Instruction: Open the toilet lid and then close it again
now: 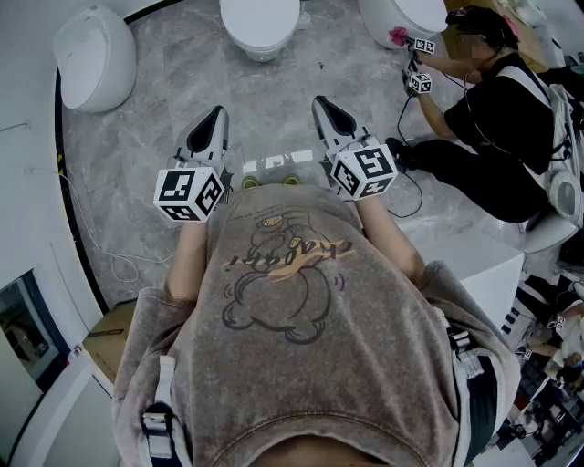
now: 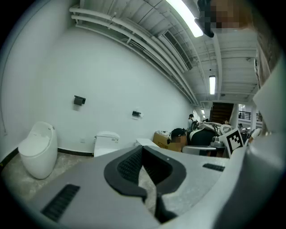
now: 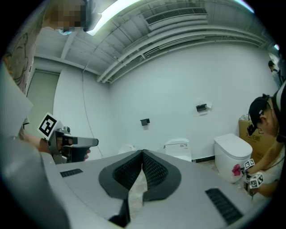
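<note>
Your left gripper [image 1: 216,113] and right gripper [image 1: 323,104] both have their jaws pressed together on nothing, well short of the toilet [image 1: 260,25], which stands at the far middle with its lid down. Arrive like this and you have no grip: a closed tip would likely skid off the smooth lid, and a lid released halfway could slam. A person [image 1: 497,109] crouches at the far right, with a black cable [image 1: 407,196] trailing across the floor to your right. A rounded toilet [image 1: 96,55] stands far left.
</note>
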`<action>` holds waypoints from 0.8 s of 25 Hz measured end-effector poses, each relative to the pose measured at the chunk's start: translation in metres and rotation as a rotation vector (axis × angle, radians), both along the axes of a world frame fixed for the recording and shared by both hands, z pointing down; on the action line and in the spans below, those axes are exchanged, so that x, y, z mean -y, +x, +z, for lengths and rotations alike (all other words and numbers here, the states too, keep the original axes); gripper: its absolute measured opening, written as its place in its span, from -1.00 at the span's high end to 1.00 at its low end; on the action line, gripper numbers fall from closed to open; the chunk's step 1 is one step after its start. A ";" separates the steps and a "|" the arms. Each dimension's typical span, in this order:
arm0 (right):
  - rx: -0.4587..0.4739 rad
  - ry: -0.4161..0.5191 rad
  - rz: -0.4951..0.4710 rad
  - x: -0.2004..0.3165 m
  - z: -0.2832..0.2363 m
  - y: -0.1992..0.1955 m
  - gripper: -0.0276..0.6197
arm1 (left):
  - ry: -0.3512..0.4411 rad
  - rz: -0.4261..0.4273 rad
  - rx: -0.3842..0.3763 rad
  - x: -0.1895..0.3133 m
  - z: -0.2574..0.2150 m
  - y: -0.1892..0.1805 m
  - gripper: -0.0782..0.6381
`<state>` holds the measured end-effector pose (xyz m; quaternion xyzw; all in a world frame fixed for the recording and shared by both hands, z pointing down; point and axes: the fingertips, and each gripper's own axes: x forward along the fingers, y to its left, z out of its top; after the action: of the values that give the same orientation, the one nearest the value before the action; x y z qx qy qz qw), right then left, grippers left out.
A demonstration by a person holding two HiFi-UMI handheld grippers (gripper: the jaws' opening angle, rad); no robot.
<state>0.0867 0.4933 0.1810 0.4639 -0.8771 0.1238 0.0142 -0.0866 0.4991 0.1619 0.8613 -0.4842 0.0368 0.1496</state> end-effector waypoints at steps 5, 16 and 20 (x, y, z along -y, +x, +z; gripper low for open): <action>0.040 -0.024 -0.033 0.001 0.023 0.005 0.83 | -0.026 -0.017 -0.018 0.004 0.023 0.006 0.76; -0.001 -0.104 -0.034 0.114 0.081 -0.004 0.83 | -0.085 -0.041 -0.018 0.122 0.077 -0.002 0.76; -0.016 -0.137 -0.025 0.174 0.109 -0.011 0.83 | -0.112 -0.019 -0.009 0.187 0.111 -0.002 0.76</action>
<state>0.0753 0.3192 0.2900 0.4517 -0.8722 0.1796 0.0545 -0.0881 0.3120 0.2725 0.8471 -0.4886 0.0585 0.2004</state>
